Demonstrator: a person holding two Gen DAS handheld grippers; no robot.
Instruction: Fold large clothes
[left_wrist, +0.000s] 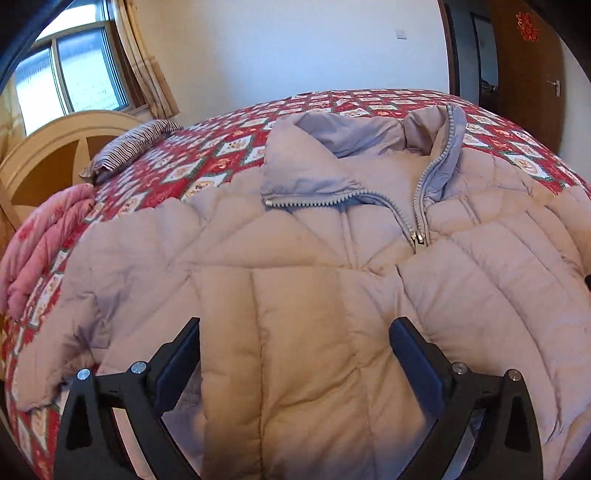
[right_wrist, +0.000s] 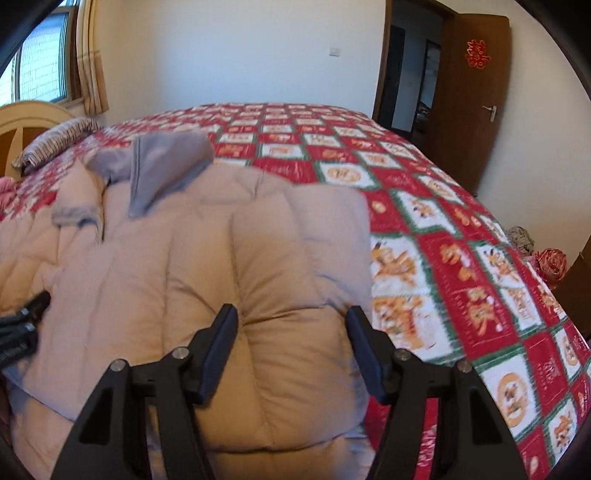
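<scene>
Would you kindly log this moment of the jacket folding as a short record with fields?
garment: beige puffer jacket, front up on the bed
zipper: partly open at the collar, pull below the neck
surface: red patterned quilt
left gripper: open, above the jacket's front, nothing gripped
right gripper: open, jaws either side of a folded-in puffy section, pads not clearly pressing
other items: striped pillow by the headboard; pink blanket at the bed's edge
background: window, brown door open
</scene>
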